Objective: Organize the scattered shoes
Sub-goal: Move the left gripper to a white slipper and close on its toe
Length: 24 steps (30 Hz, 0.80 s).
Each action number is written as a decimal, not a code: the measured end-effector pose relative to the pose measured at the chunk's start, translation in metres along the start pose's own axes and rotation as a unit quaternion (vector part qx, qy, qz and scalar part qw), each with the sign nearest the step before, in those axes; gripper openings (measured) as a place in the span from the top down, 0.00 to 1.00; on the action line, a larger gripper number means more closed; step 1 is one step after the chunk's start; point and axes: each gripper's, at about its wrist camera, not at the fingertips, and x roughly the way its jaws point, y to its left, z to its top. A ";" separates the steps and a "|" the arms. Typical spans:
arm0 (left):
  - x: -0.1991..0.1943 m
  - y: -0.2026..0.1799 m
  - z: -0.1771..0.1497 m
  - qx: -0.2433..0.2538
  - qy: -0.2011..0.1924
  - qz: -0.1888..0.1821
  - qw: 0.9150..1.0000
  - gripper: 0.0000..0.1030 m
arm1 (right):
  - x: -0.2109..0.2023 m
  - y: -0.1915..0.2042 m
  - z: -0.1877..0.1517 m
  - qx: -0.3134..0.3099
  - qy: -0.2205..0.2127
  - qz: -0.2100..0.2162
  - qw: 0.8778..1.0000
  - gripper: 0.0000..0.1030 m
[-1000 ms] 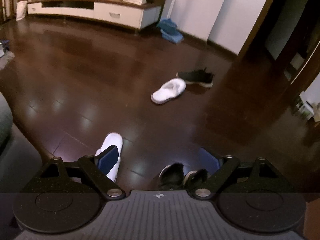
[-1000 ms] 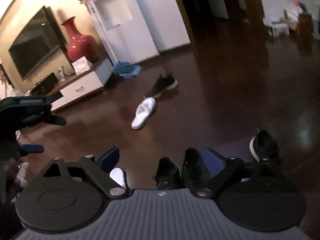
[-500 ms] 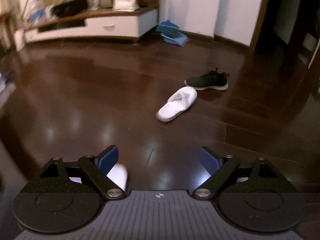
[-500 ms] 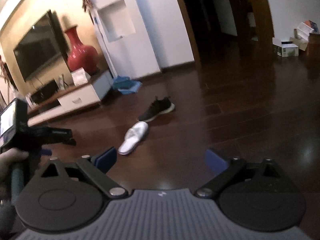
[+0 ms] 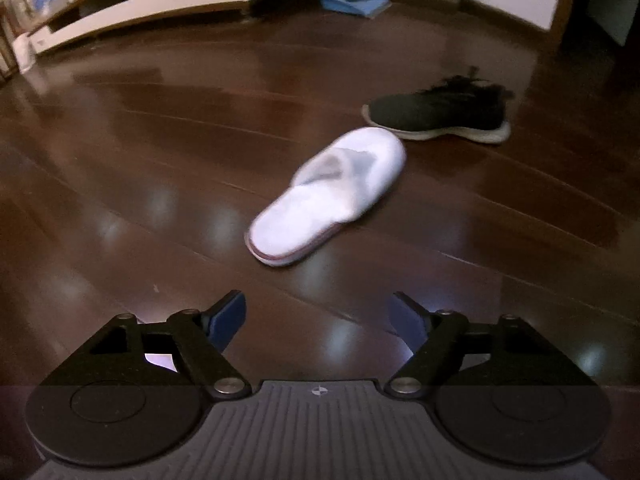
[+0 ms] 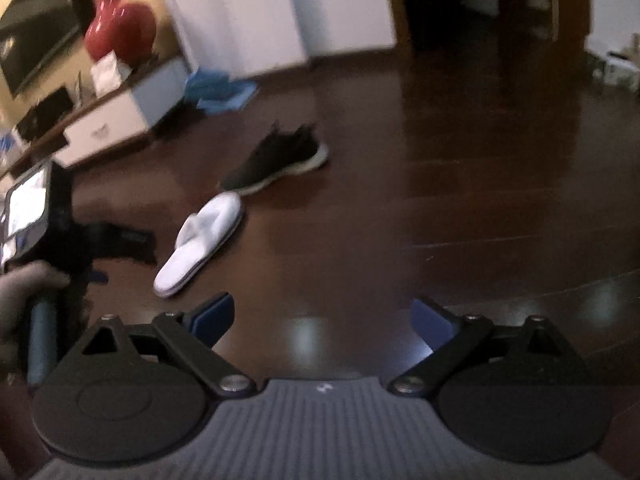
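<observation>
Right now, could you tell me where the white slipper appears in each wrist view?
Left wrist: the white slipper lies centre frame, ahead of the open left gripper.
Right wrist: the slipper lies left of centre, beyond the open right gripper.
Shared landmark: the black sneaker, just past its toe.
</observation>
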 end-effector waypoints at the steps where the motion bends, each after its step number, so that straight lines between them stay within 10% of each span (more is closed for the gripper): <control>1: 0.007 0.004 0.008 -0.006 0.004 0.001 1.000 0.18 | 0.004 0.003 0.002 0.000 0.007 0.000 1.000 0.06; 24: 0.180 -0.002 0.117 -0.030 0.071 -0.051 0.996 0.18 | 0.133 0.033 -0.002 0.173 0.078 0.018 0.982 0.06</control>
